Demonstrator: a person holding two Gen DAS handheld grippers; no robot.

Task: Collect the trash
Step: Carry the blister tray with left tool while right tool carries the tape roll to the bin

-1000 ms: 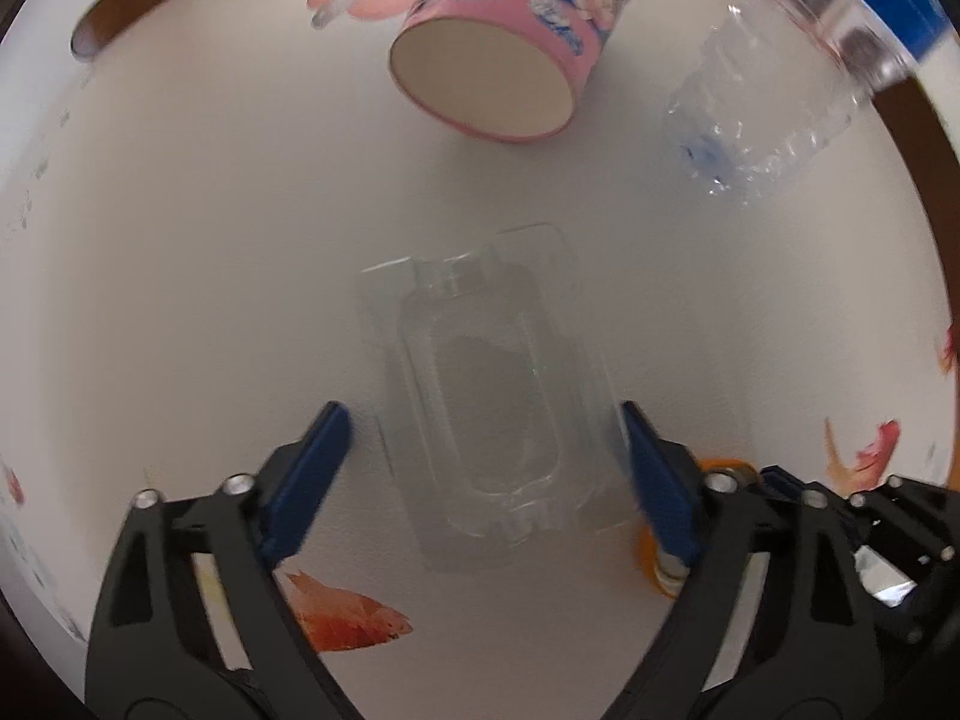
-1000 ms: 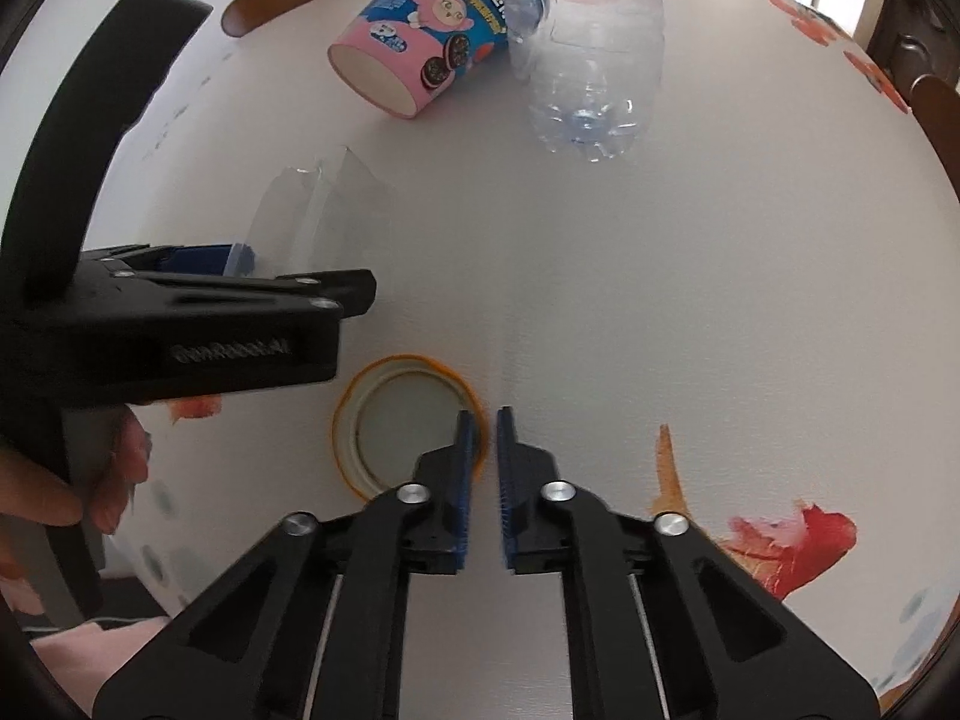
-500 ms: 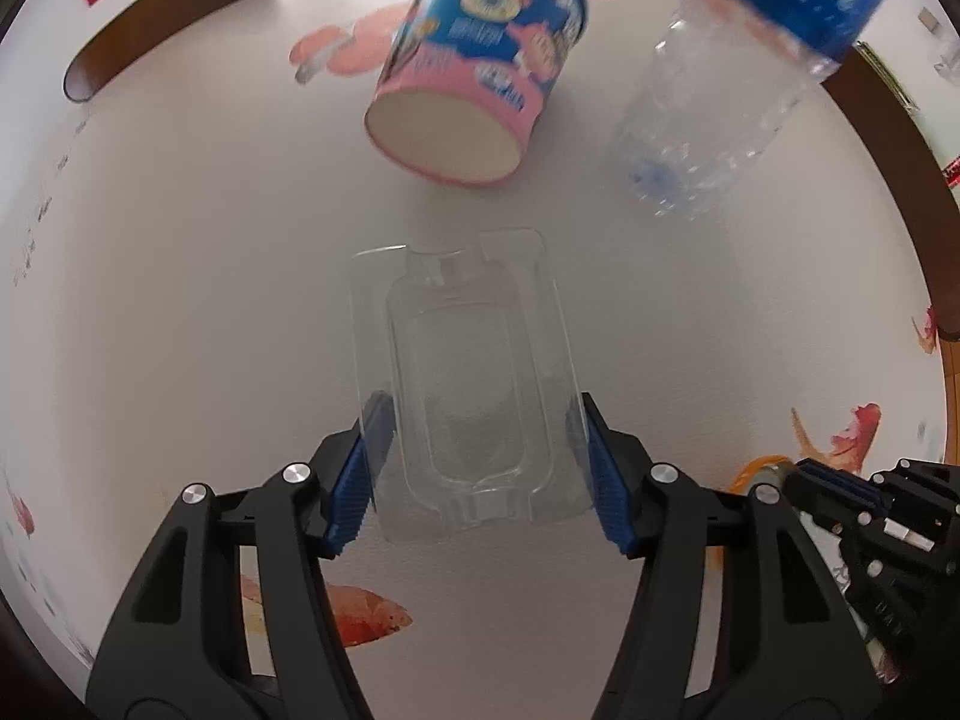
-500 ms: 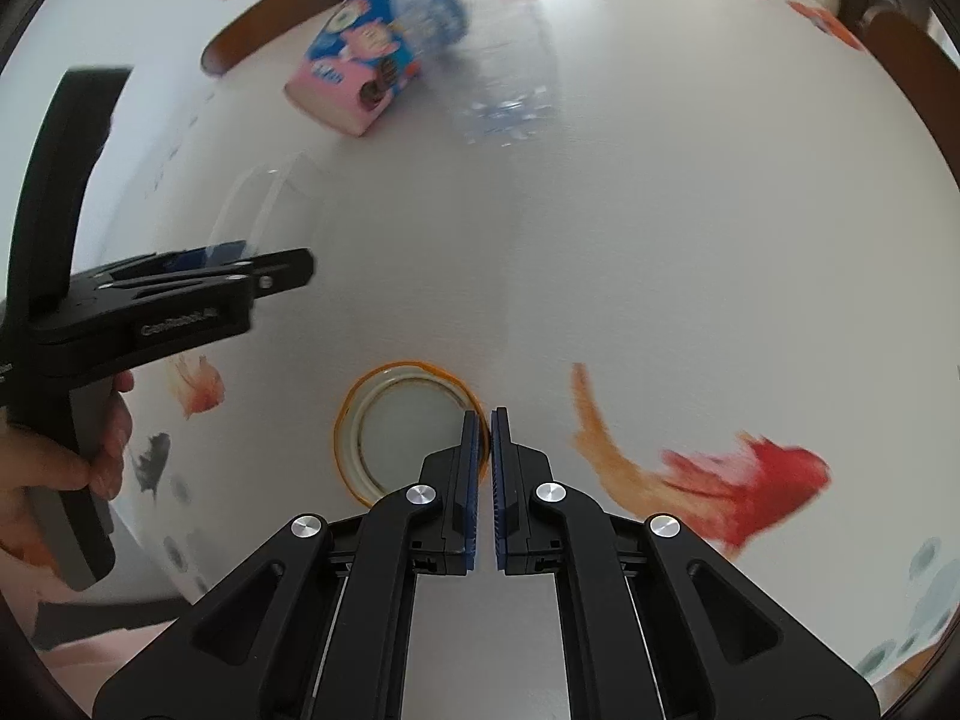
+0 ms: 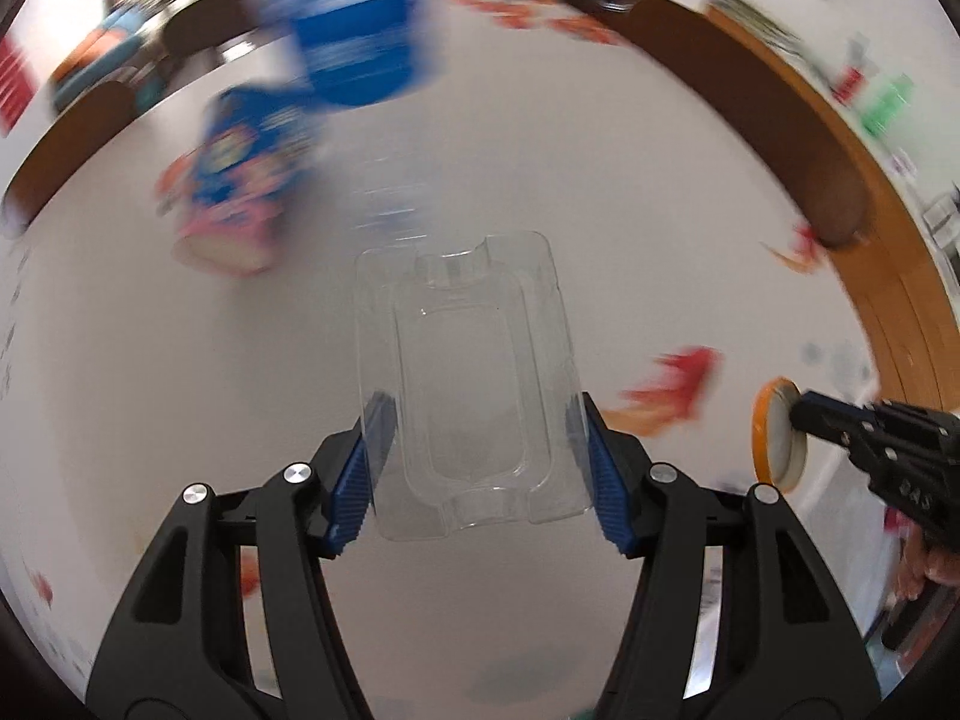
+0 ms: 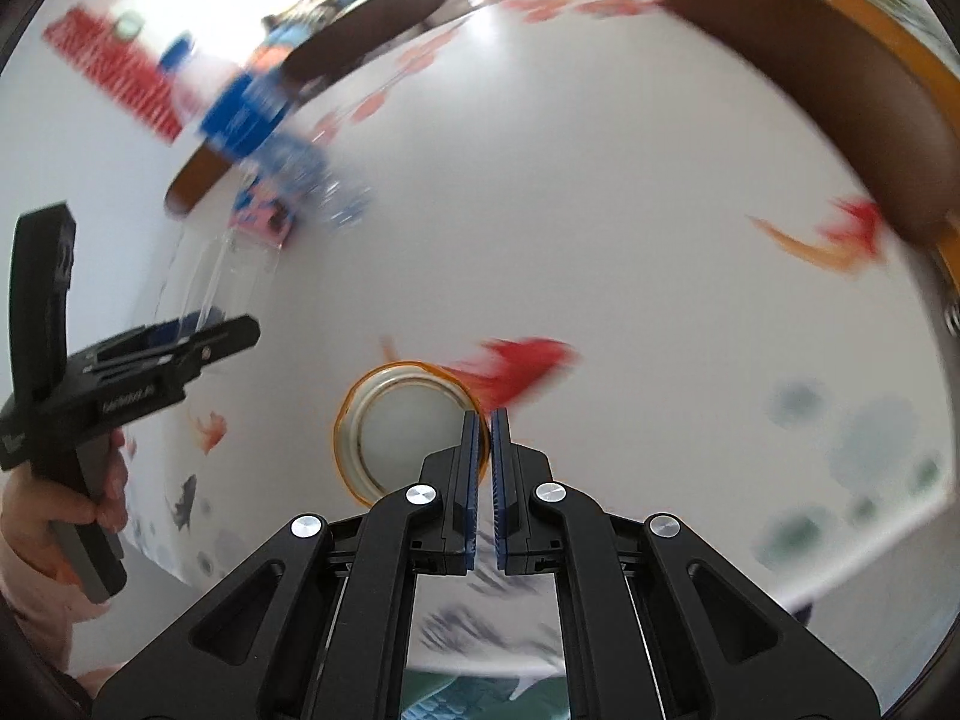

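Note:
My left gripper (image 5: 480, 444) is shut on a clear plastic blister tray (image 5: 465, 372), its blue pads pressing the tray's two long edges, and holds it above the white tablecloth (image 5: 630, 192). My right gripper (image 6: 485, 438) is shut on the rim of an orange-edged round lid (image 6: 396, 426), lifted off the table. In the left wrist view that lid (image 5: 774, 438) hangs at the far right with the right gripper (image 5: 801, 414) on it. In the right wrist view the left gripper (image 6: 198, 330) shows at the left with the tray (image 6: 222, 276) in it.
A pink and blue snack cup (image 5: 240, 192) lies on its side at the back left, and a clear bottle with a blue label (image 5: 366, 60) lies beside it, both blurred. Dark chair backs (image 5: 768, 108) ring the table. The tablecloth carries red fish prints (image 6: 516, 360).
The left gripper closed on the clear tray and lifted it off the table. The right gripper, shut on the lid throughout, raised it. Both hands swung to the right over the table.

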